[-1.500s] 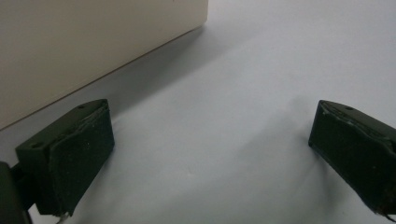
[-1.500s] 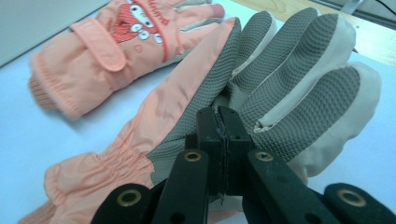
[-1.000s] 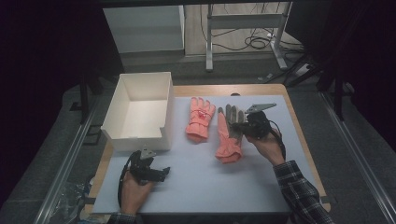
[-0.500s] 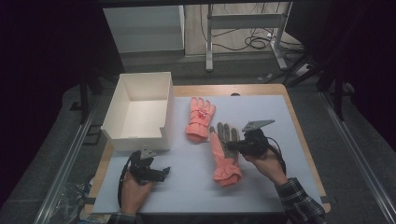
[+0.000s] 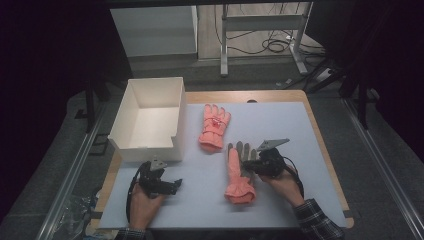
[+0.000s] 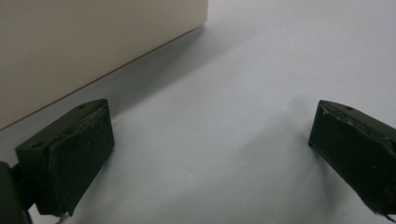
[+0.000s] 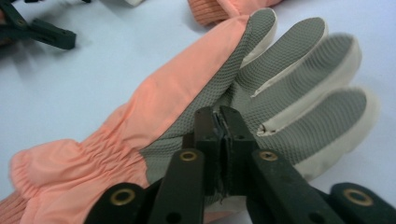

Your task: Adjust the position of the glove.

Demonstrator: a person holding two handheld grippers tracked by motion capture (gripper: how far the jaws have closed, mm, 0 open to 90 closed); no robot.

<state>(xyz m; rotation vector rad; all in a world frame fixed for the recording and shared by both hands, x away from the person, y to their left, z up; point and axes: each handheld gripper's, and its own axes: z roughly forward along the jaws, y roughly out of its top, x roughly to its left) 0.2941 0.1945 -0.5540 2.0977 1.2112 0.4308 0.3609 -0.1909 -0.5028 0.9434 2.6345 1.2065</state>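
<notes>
Right gripper point(image 7: 219, 122) pinches the near glove point(image 5: 237, 170) at its palm edge, mid-mat; left gripper point(image 6: 210, 154) idles spread beside the box point(image 5: 131, 114). I'd lift slowly, watching the thin pinch for slip.

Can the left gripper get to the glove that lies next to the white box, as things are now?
Probably yes: the left gripper is open and holds nothing, and only bare mat separates it from the far glove.
</notes>
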